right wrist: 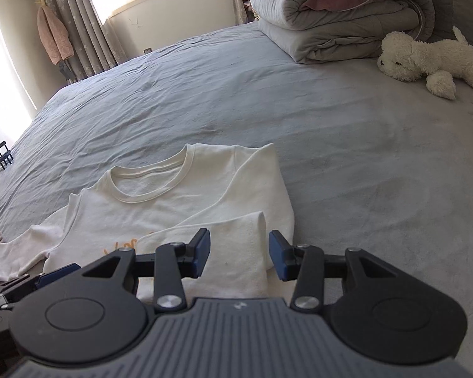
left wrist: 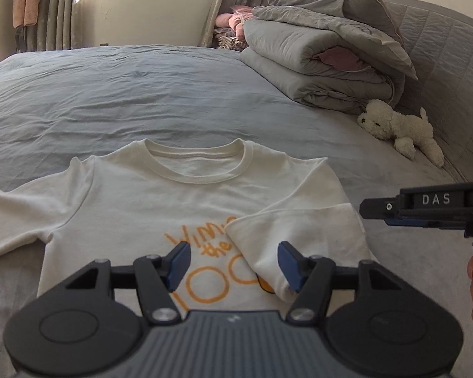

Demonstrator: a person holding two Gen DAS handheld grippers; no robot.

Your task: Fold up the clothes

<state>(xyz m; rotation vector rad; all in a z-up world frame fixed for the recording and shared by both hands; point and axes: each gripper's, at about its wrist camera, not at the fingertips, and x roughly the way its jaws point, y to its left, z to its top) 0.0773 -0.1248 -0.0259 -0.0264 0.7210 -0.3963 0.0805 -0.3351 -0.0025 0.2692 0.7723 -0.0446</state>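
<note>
- White sweatshirt [left wrist: 186, 195] lies flat on the bed's [left wrist: 142, 94] near edge, collar pointing away.
- Unfolded sleeve [left wrist: 19, 220] sprawls leftward, nearer my left hand-held gripper [left wrist: 233, 263].
- Both hand-held grippers, right [right wrist: 239, 256] included, gape, grasping nothing.

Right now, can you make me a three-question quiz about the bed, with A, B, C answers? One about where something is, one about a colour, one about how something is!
1. Where is the toy dog?
A. On the shirt
B. On the bed beside the folded blanket
C. On the windowsill

2. What colour are the letters on the white shirt?
A. Orange
B. Green
C. Purple

3. How is the shirt's sleeve nearest the right claw?
A. Stretched straight out
B. Held in the claw
C. Folded over the shirt's front

Answers: 1 B, the toy lies on the bed next to the blanket. 2 A, the letters are orange. 3 C, that sleeve lies across the front, and both the right and the left claw are open.
</note>
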